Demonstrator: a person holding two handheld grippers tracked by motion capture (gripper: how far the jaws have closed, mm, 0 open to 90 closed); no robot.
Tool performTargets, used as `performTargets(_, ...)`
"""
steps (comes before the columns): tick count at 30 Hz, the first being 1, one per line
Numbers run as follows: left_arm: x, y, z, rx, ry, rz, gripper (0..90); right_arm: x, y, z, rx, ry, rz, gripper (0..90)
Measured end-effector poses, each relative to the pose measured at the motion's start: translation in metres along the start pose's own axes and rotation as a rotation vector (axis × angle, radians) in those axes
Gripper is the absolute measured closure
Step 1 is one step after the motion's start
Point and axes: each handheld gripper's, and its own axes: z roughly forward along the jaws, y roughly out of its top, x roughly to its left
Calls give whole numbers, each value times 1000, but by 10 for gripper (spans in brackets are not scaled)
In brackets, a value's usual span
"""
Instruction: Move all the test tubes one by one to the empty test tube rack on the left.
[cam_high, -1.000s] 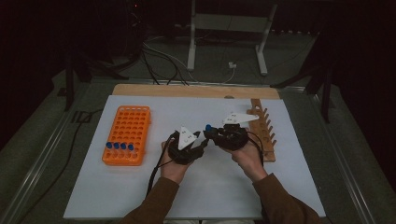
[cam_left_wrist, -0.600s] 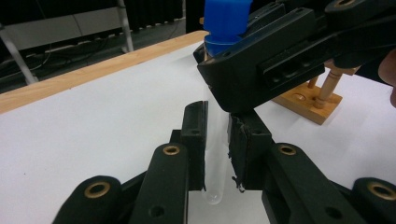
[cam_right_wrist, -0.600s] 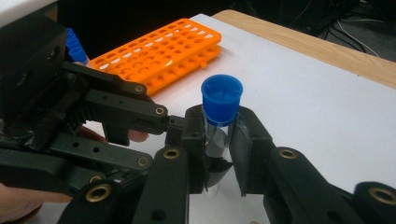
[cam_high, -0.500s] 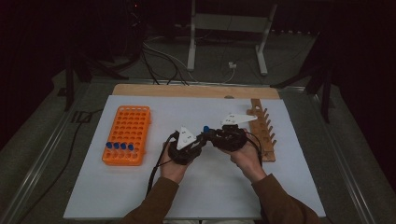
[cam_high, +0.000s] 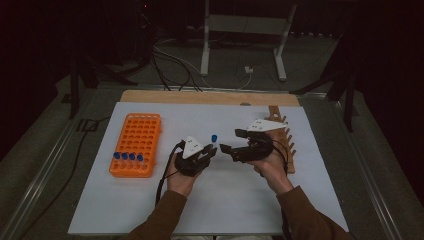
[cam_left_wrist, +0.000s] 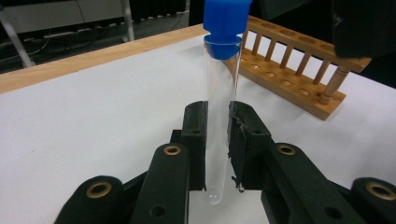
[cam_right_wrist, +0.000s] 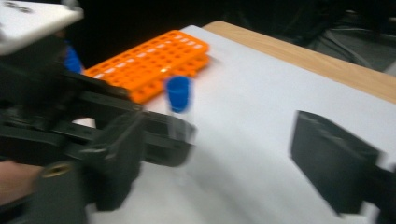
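A clear test tube with a blue cap (cam_left_wrist: 218, 116) stands upright between the pads of my left gripper (cam_left_wrist: 217, 140), which is shut on its lower part. From above, the cap (cam_high: 214, 137) rises just past the left gripper (cam_high: 209, 150) at mid-table. My right gripper (cam_high: 231, 141) faces it from the right; its jaws have just been opening and now stand wide apart, off the tube. In the right gripper view the capped tube (cam_right_wrist: 178, 93) sits in the left gripper (cam_right_wrist: 154, 135), beyond my own spread jaws (cam_right_wrist: 224, 163).
An orange tube rack (cam_high: 136, 145) lies at the left of the white mat, with several blue-capped tubes in its near row. A wooden peg rack (cam_high: 285, 142) lies along the right, just behind my right hand. A wooden board edges the far side of the mat (cam_high: 210, 97).
The right gripper's jaws have spread apart and let go of the tube. The left gripper has closed on the tube and holds it upright. Both hands have stayed nearly in place.
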Motion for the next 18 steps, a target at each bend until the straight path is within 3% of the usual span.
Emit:
performTargets(5,2,0,-12,-10,-14,2,782,-11,-3,-9,-8,-34,17,37)
performTargets(11,8,-2,-27,-22,-27,-3,782,-24,-10,-19,-21,-98,9,12)
performTargets(18,14,-8,-48,-30,-49,8,782,-34,-20,-31,-50,-121,31,11)
